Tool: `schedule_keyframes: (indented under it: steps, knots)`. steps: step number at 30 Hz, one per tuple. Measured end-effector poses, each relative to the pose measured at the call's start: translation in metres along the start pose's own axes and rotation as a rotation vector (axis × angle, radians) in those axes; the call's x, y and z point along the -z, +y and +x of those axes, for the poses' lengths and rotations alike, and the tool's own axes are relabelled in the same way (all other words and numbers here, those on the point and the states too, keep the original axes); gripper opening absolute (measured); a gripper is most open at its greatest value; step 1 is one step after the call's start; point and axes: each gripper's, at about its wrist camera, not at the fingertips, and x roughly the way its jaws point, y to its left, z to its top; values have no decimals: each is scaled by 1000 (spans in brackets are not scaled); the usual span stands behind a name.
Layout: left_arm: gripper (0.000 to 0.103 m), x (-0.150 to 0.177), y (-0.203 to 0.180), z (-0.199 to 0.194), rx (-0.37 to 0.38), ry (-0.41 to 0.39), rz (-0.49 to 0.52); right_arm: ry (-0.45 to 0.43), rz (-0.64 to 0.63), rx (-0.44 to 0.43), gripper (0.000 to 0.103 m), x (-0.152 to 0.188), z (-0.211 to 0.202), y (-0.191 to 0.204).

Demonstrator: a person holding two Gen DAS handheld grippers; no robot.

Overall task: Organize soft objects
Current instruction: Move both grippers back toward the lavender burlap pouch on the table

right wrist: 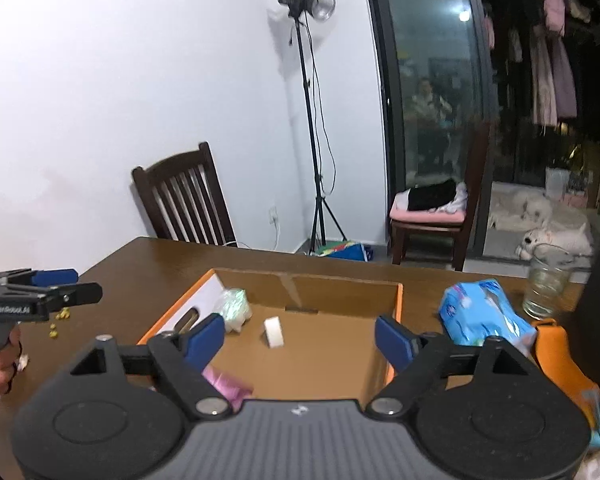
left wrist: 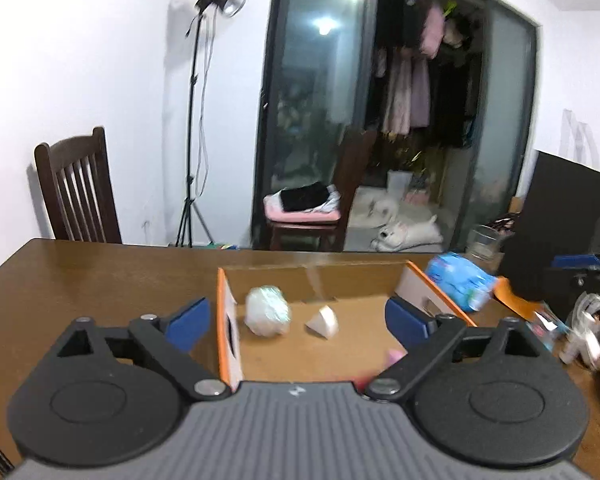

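An open cardboard box (left wrist: 226,320) with an orange rim (right wrist: 399,300) stands on the brown table. Inside lie a white crumpled soft bundle (left wrist: 268,312) (right wrist: 234,306), a small white wedge-like piece (left wrist: 323,321) (right wrist: 274,332) and a pink soft thing (right wrist: 224,384) (left wrist: 394,356) near the front. My left gripper (left wrist: 298,320) hovers open above the box's near side, nothing between its blue pads. My right gripper (right wrist: 300,340) is likewise open and empty over the box. A blue soft pack (left wrist: 460,286) (right wrist: 484,314) lies right of the box.
In the right wrist view a hand holds the left gripper (right wrist: 40,284) at the far left, above small yellow bits (right wrist: 60,318). A glass (right wrist: 548,288) and an orange object (right wrist: 560,360) sit on the right. A dark chair (right wrist: 184,200) and a light stand (right wrist: 312,140) stand behind the table.
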Motion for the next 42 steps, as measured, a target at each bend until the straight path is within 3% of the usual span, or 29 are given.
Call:
schedule_keyframes:
  steps: [6,11,13,16,22,26,28,32,34,37,40,42]
  knots:
    - [100,96,-35,-63,-4,-55,15,-102,-36,3,89,84,-67,34]
    - [102,164,-41,-91,16,44,-92,-114,-15,84,90,168,-94,55]
    - [102,174,-38,-95,14,75,-81,-88,4,123,90,197,-98,61]
    - [102,167,-28,-92,-37,62,-74,-57,39,90,89,218,-101,63]
    - [102,159,1,-69,-54,43,-195,-91,37,61,83,216,-100,72]
    - [102,152,25,-46,-65,33,-235,-102,53,-23,79,202,-84,88]
    - [102,146,35,-29,-93,39,-253,-99,38,-69,76,191,-67,98]
    - [102,132,57,9,-58,57,-270,-81,-4,-107,71,162,-15,126]
    - [101,127,69,28,-23,81,-298,-56,-1,-93,63,150,14,137]
    - [93,129,86,47,60,122,-371,-16,-7,-41,59,137,56,151]
    - [74,135,98,58,153,183,-445,21,-2,35,57,136,83,156]
    - [50,138,101,63,196,209,-470,38,-9,74,54,140,94,158]
